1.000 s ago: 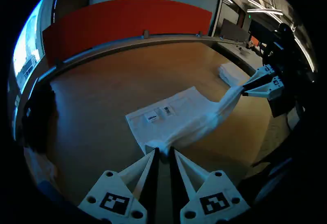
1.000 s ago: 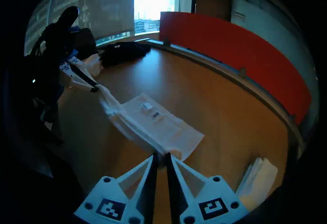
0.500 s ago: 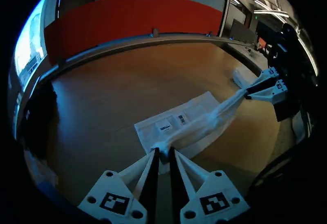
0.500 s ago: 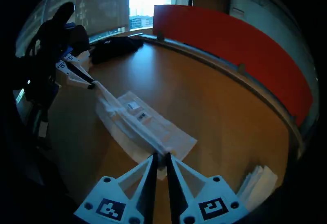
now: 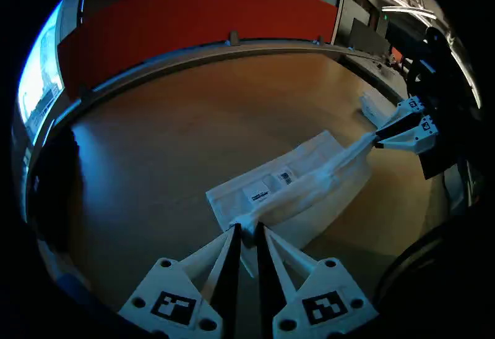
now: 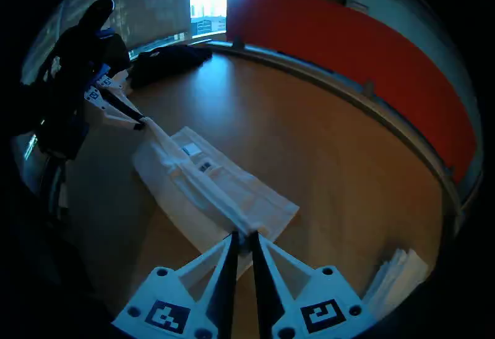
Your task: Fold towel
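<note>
A white towel (image 5: 291,184) with small labels lies partly on the wooden table (image 5: 167,135), its near edge lifted and stretched taut between both grippers. My left gripper (image 5: 247,231) is shut on one corner of it, and it appears in the right gripper view as the white left gripper (image 6: 139,122) at the towel's (image 6: 204,184) far end. My right gripper (image 6: 243,235) is shut on the other corner, and shows in the left gripper view as the right gripper (image 5: 377,141) at the right. A loose layer of cloth hangs below the stretched edge.
A stack of folded white towels (image 6: 399,271) sits near the table's edge, also visible as the stack (image 5: 374,107) behind the far gripper. A red partition (image 5: 185,17) runs along the table's back edge. Dark bags (image 6: 167,60) lie near the window. A person (image 6: 74,79) in dark clothing holds the grippers.
Both grippers have carried the held edge forward over the towel, so more cloth now lies flat on the table and the towel looks longer and narrower. Both grips stay closed.
</note>
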Available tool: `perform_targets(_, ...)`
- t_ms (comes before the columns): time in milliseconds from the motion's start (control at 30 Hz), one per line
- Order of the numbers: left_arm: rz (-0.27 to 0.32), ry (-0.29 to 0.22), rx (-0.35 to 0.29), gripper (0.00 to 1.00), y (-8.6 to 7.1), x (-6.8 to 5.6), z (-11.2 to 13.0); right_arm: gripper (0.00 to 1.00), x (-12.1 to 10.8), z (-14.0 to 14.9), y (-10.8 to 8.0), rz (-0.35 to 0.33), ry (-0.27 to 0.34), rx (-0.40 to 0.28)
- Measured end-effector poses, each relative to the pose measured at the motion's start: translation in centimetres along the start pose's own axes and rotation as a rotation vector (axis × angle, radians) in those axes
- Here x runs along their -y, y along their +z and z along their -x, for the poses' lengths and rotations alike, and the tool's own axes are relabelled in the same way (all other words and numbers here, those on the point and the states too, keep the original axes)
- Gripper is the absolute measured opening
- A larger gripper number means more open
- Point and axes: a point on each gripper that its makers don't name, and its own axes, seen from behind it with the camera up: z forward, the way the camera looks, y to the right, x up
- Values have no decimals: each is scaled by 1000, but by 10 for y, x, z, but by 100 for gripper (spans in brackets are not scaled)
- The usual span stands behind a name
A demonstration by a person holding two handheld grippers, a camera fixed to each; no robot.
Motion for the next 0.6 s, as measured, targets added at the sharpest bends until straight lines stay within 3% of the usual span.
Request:
perform_targets(400,-19,29,28,20,30,8,8,15,-11,11,22,5,35,27)
perform_targets(600,-74,47,44,27,45,20,16,22,-18,18,38,24,85,28)
